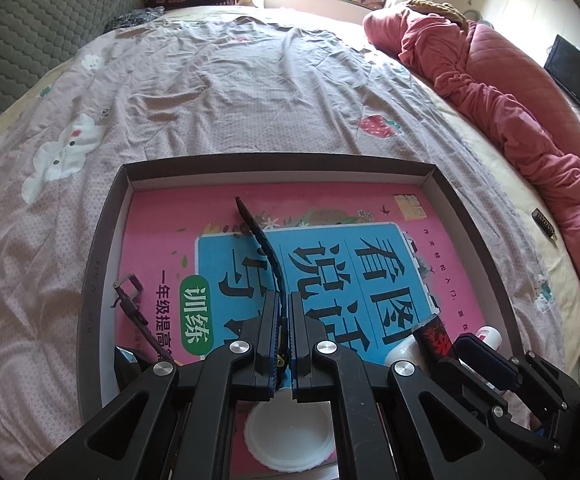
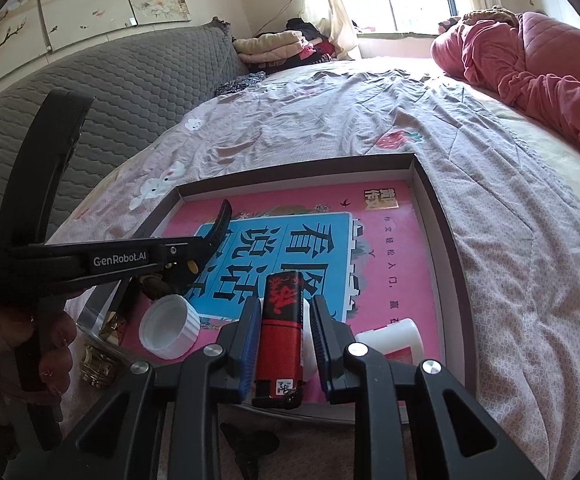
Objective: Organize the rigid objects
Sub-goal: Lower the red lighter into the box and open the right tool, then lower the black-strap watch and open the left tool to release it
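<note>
A shallow grey box [image 1: 101,236] [image 2: 426,184] lies on the bed with a pink and blue book [image 1: 161,248] [image 2: 386,248] flat inside. My left gripper [image 1: 285,300] is shut on a curved black toothed strip [image 1: 259,240], also seen in the right wrist view [image 2: 219,224], held above the book. My right gripper [image 2: 283,312] holds a red and black lighter [image 2: 279,320] between its fingers over the box's near edge; the lighter also shows in the left wrist view [image 1: 434,336]. A white cap [image 1: 290,436] [image 2: 169,330] lies open side up on the book.
A white bottle [image 2: 394,340] lies in the box at the right. A dark clip [image 1: 133,304] lies at the box's left side. A gold object [image 2: 97,364] sits outside the box's left corner. A red quilt [image 1: 510,112] and folded clothes [image 2: 269,46] lie farther away.
</note>
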{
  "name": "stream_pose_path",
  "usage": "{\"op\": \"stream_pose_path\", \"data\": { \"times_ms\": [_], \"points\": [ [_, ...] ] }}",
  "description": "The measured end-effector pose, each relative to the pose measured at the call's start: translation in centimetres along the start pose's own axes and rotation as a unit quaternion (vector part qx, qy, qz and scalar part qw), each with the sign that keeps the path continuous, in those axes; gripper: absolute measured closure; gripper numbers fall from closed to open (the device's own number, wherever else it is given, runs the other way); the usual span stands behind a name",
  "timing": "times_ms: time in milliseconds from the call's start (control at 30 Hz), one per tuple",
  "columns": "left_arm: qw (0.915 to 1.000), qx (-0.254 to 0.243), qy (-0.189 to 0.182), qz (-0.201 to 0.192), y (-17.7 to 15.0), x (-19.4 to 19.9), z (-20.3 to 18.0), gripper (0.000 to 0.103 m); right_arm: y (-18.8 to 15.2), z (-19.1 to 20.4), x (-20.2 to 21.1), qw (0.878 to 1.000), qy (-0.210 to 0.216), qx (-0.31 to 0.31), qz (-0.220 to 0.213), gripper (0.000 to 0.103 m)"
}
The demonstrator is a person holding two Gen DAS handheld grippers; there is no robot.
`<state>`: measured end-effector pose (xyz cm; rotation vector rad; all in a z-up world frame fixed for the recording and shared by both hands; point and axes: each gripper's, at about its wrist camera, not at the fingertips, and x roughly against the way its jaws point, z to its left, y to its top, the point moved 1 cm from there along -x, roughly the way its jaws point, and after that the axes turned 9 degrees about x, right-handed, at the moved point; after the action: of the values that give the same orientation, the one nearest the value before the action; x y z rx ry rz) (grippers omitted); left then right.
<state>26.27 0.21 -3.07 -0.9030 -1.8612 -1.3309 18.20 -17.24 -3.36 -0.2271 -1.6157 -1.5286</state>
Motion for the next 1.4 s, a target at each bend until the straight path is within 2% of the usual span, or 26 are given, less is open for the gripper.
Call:
{"op": "stream_pose_path", "data": {
  "times_ms": [233, 367, 933, 1067, 1400],
  "points": [
    [1.0000, 0.003, -0.003, 0.001, 0.0, -0.1, 0.1, 0.099, 0.0, 0.3, -0.2, 1.000, 0.003, 0.003, 0.004, 0.070],
    [0.9999, 0.007, -0.011, 0.000, -0.1, 0.1, 0.2, 0.099, 0.1, 0.3, 0.0, 1.000, 0.003, 0.004, -0.003, 0.061],
    [0.9998, 0.007, -0.016, 0.004, -0.7, 0.8, -0.2, 0.099, 0.5, -0.2, 0.8, 0.999, -0.025, 0.003, -0.022, 0.059],
    [0.9998, 0.009, -0.019, -0.002, -0.8, 1.2, -0.4, 0.099, 0.7, -0.3, 1.2, 0.999, -0.024, 0.004, -0.034, 0.052],
    [0.9997, 0.007, -0.023, -0.005, -1.0, 2.2, -0.6, 0.098, 0.7, -0.3, 1.6, 0.999, -0.030, 0.008, -0.042, 0.050]
  ]
}}
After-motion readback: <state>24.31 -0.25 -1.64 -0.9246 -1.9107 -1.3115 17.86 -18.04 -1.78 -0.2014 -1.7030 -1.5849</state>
